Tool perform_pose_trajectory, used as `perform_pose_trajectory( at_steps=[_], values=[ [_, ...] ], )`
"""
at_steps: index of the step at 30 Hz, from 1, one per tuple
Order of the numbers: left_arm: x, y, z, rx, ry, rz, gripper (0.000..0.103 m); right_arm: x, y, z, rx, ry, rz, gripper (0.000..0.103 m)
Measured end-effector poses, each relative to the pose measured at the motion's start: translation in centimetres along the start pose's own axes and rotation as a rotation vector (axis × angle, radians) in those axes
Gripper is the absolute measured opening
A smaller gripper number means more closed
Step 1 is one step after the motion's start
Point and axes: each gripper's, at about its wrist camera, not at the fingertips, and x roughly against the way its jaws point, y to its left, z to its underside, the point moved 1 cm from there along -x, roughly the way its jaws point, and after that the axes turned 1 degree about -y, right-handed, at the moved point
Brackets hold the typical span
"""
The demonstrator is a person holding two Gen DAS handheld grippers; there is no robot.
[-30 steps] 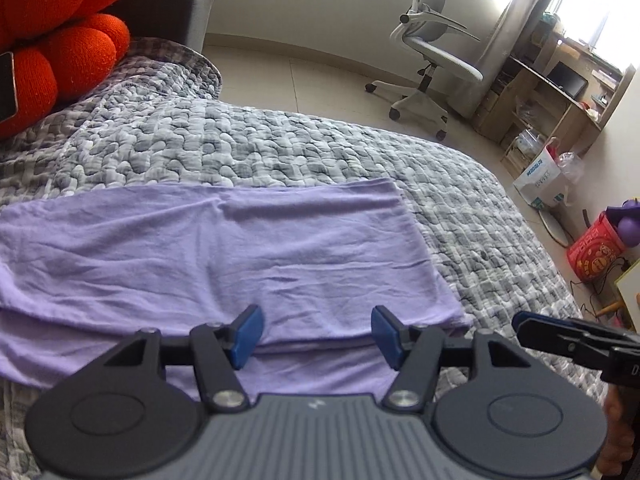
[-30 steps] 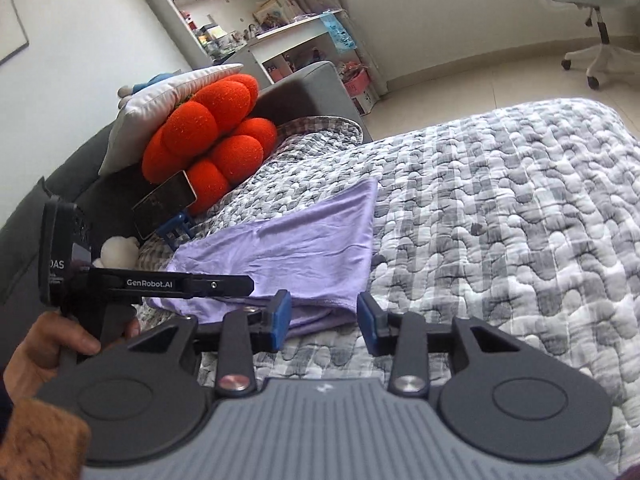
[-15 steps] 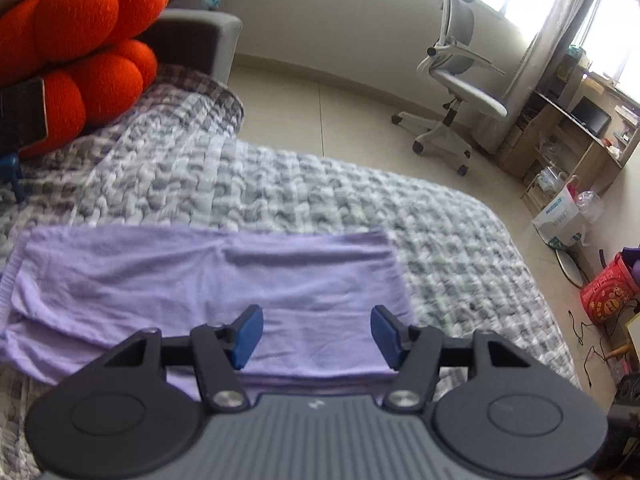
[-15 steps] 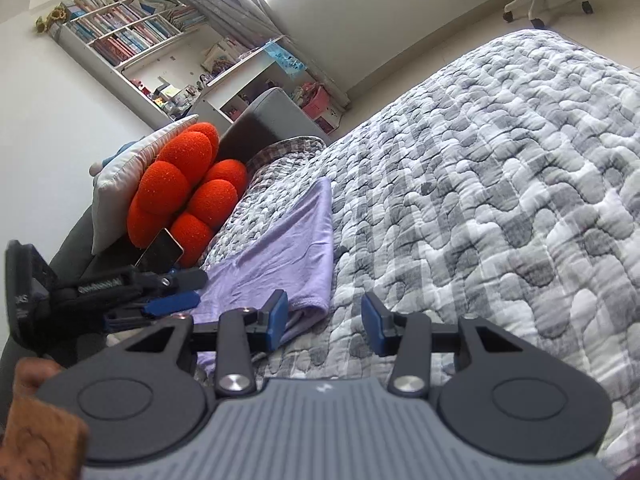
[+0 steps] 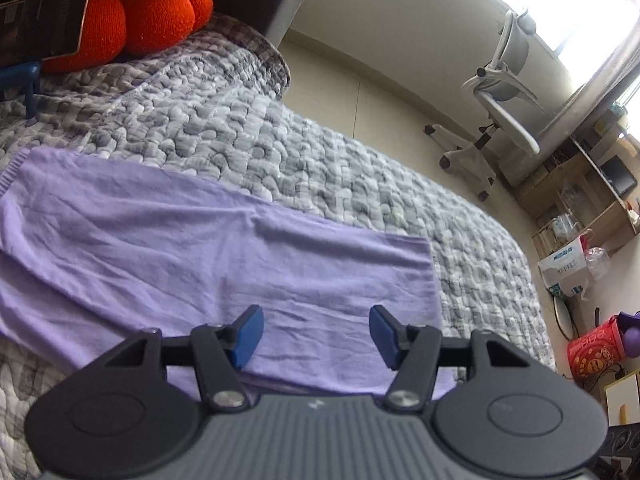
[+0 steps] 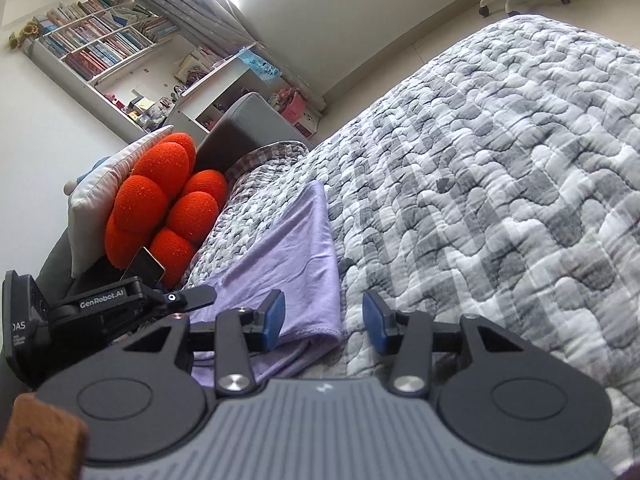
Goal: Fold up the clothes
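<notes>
My left tongs (image 5: pixel 316 334) hung with the blue pads (image 5: pixel 249 335) wide apart and nothing between them. Right under and ahead of them lay the lilac cloth (image 5: pixel 208 248), folded flat on the quilt (image 5: pixel 360 176), its long edge running off to the left of the pads and its short hemmed edge ending just right of the right pad. A lower layer of the cloth showed beneath the top one at the near edge. Beyond the cloth, up and to the left, sat the orange cushion (image 5: pixel 156 12) with a phone (image 5: pixel 40 26) leaning against it. Far off to the right stood an office chair (image 5: pixel 500 92).

My right tongs (image 6: pixel 324 320) were also spread, holding nothing. The near corner of the cloth (image 6: pixel 296 256) lay just ahead of the left pad (image 6: pixel 274 318), while the right pad hung over bare quilt (image 6: pixel 500 168). The cloth stretched away up and to the left from there. To the left of these tongs I saw my other tool (image 6: pixel 120 304), and past it the cushion (image 6: pixel 160 200) against a white pillow (image 6: pixel 92 200), with bookshelves (image 6: pixel 104 44) on the far wall.
</notes>
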Motion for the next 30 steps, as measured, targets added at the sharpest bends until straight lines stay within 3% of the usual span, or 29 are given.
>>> perform_pose_trajectory(
  at_steps=[5,8,9,13,15,20,22,23,24,28,30],
  values=[
    [-0.7,-1.0,0.4,-0.075,0.005,-0.041,0.061,-0.4,1.3,0.5,0.075,0.004,0.051,0.046],
    [-0.8,-1.1,0.3,-0.071,0.011,-0.053,0.061,-0.7,1.9,0.7,0.1,0.025,0.072,0.03],
    [-0.9,-1.1,0.3,-0.079,0.016,-0.058,0.061,-0.8,1.9,0.7,0.096,0.031,0.066,0.03],
    [-0.8,-1.2,0.1,-0.091,0.033,-0.068,0.061,-0.6,2.0,0.4,0.087,0.007,0.044,0.033],
    [-0.8,-1.0,0.0,-0.083,0.036,-0.064,0.061,-0.9,1.9,0.1,0.066,0.007,0.041,0.042],
    [-0.6,-0.8,-0.1,-0.063,0.04,-0.057,0.061,-2.1,2.6,0.8,0.116,0.026,0.057,0.042],
    [-0.6,-0.9,0.0,-0.068,0.042,-0.057,0.061,-2.3,3.3,1.1,0.175,0.02,0.093,0.033],
    [-0.6,-1.0,0.0,-0.073,0.044,-0.056,0.061,-2.3,3.4,1.1,0.185,0.017,0.101,0.019],
    [-0.6,-1.1,0.1,-0.082,0.045,-0.057,0.061,-2.3,3.3,1.1,0.179,0.014,0.099,0.016],
    [-0.5,-1.1,0.2,-0.099,0.047,-0.056,0.061,-1.9,3.4,1.1,0.173,-0.002,0.087,0.015],
    [-0.5,-1.0,0.2,-0.09,0.048,-0.052,0.061,-2.0,3.5,1.0,0.168,-0.005,0.083,0.022]
  ],
)
